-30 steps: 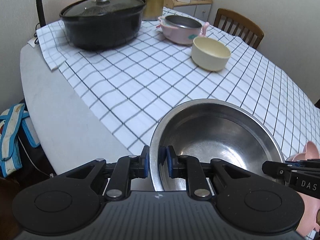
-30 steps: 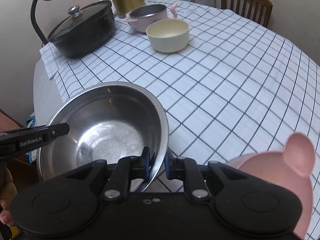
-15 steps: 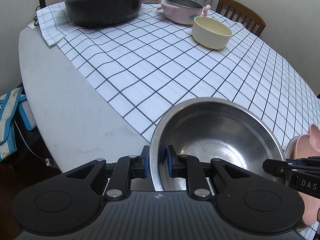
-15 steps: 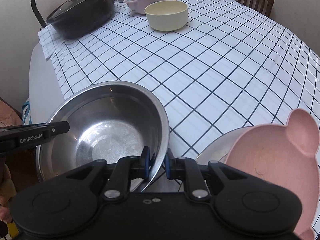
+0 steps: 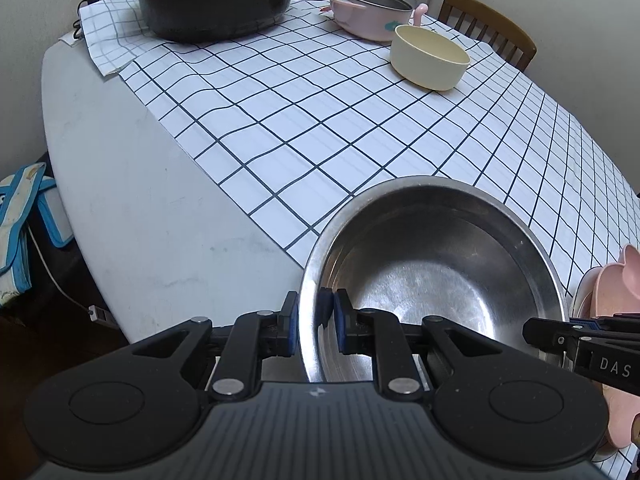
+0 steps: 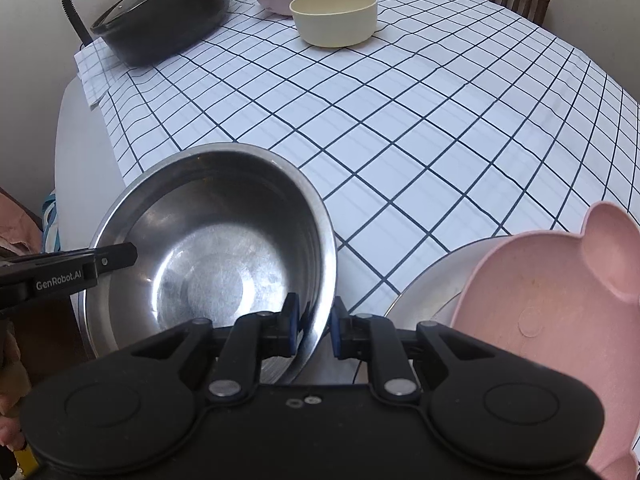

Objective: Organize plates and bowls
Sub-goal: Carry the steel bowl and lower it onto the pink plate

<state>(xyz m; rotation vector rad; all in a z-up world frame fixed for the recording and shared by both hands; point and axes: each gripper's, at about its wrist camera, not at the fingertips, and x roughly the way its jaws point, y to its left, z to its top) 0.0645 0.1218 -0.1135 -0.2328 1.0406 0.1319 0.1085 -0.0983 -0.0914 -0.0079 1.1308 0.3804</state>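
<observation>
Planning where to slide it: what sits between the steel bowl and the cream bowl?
Nothing: only bare checked cloth lies between the steel bowl and the cream bowl, seen in both wrist views.

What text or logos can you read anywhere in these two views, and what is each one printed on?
"GenRobot.AI": white lettering on the side of the left tool, seen from the right wrist view.
"DAS": white letters on the side of the right tool, seen from the left wrist view; the word runs past the picture's edge.
A small teal mark on the pink pot is too small to read.
No other text shows.
</observation>
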